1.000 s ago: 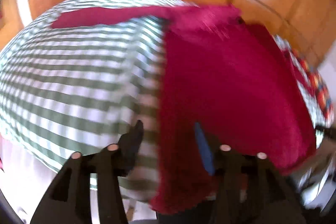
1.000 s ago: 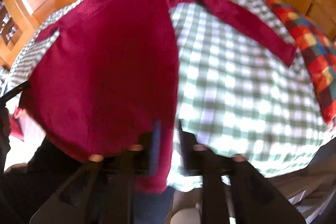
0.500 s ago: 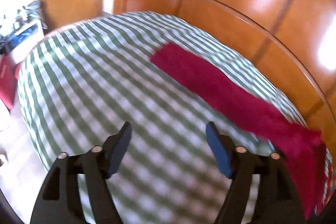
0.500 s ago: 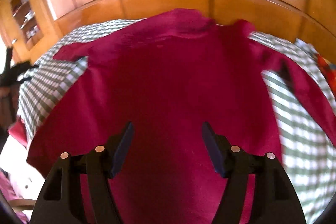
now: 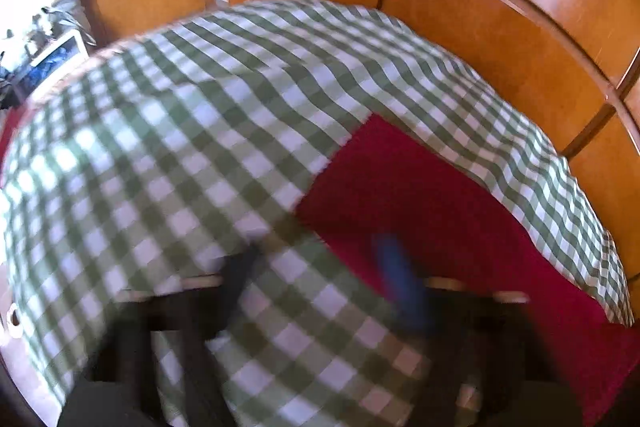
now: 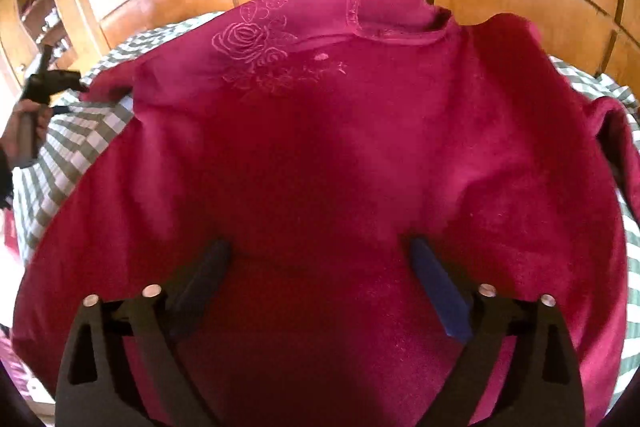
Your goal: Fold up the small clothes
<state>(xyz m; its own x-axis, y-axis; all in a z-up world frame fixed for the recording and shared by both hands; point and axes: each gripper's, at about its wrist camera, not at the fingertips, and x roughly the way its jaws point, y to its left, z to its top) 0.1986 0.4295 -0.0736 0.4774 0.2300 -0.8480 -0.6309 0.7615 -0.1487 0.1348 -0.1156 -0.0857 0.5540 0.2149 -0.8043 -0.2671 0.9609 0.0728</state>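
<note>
crimson rose-embroidered top (image 6: 320, 155) flat on green-checked bedspread (image 5: 180, 147), both tongs (image 6: 320, 259) (image 5: 320, 267) spread, empty

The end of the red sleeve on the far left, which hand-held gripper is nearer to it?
Left. The left hand-held gripper is right at the sleeve end; the right hand-held gripper hangs open over the top's middle.
</note>
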